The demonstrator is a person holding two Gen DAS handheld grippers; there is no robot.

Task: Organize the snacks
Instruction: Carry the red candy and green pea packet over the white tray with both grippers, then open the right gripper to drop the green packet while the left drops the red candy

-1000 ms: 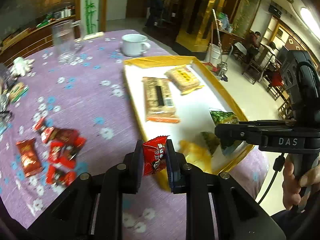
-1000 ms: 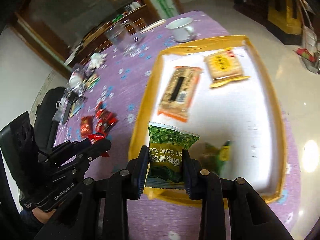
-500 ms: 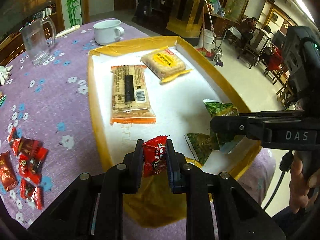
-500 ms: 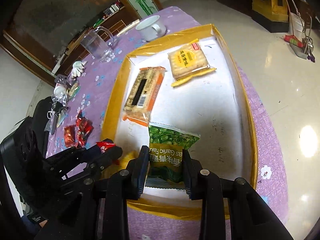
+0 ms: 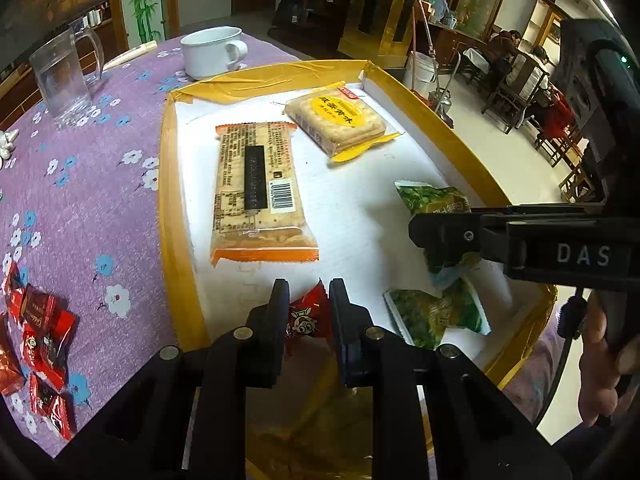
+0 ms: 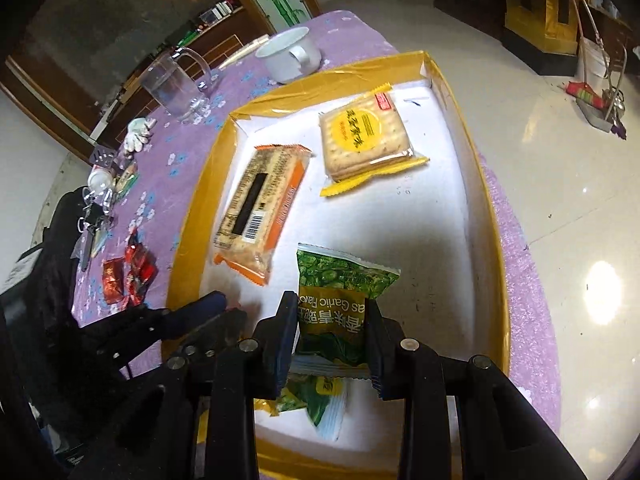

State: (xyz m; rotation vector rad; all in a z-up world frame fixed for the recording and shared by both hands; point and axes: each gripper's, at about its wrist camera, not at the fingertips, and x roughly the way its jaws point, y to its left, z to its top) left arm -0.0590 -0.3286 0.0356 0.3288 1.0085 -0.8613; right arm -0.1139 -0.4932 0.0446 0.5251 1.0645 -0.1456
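Left wrist view: left gripper point(image 5: 305, 312) clamped on red candy point(image 5: 306, 314), long axis upright, over near edge of yellow-rimmed tray point(image 5: 168, 184).

Right wrist view: right gripper point(image 6: 331, 334) pinching green garlic pea packet point(image 6: 338, 304), long axis pointing far, over tray's near end.

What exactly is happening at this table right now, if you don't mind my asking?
A person is sorting snacks into a yellow-rimmed tray with two handheld grippers. The left gripper is shut on a red candy over the tray's near edge. The right gripper is shut on a green pea packet above the tray. Two cracker packs and another green packet lie inside; more red candies wait on the purple tablecloth.
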